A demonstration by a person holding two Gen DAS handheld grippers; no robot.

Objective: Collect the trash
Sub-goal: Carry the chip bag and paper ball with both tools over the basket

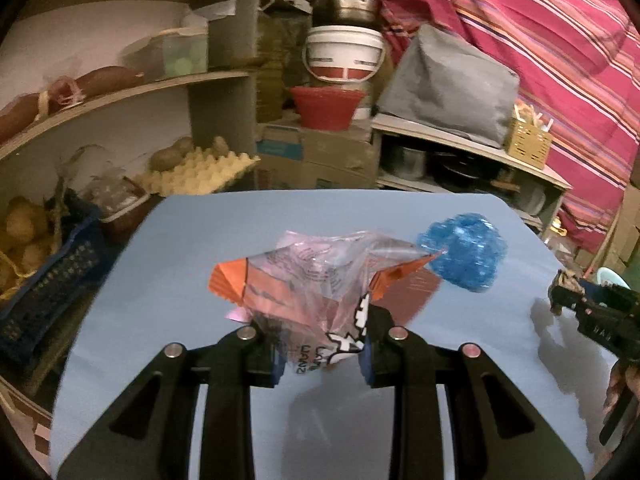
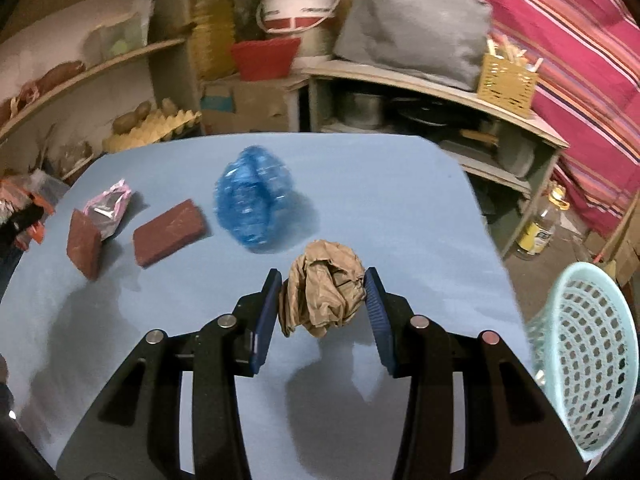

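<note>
On the light blue tabletop [image 2: 380, 200] we work with both grippers, each one carrying a piece of trash. Our left gripper [image 1: 323, 354] has its two blue-padded fingers closed partway on a crumpled clear plastic wrapper with orange edges and black print [image 1: 316, 280]; the wrapper stands up between the pads and is lifted above the table, with its shadow below. Beyond it in the left wrist view lies a crumpled blue plastic bottle [image 1: 464, 256], resting on the table and apart from the wrapper. Part of a dark red brick-shaped block [image 1: 412, 296] shows behind the wrapper.

Our right gripper [image 2: 325, 304] has its fingers pressed against both sides of a crumpled ball of brown paper [image 2: 324, 292], held just above the table surface. In the right wrist view the blue bottle [image 2: 254, 204] lies ahead and to the left of the paper ball, near but not touching. Further left, two dark red blocks sit on the table: one lying flat [image 2: 170, 232], the other tilted up on its edge [image 2: 84, 244]. A small pink and silver foil wrapper [image 2: 108, 208] lies just behind the tilted block, touching it.

At the right edge of the table, a pale turquoise perforated plastic basket [image 2: 592, 360] stands below the tabletop level, just beside our right gripper. Cluttered shelves [image 1: 120, 92] and a striped red curtain [image 1: 540, 40] fill the background.
</note>
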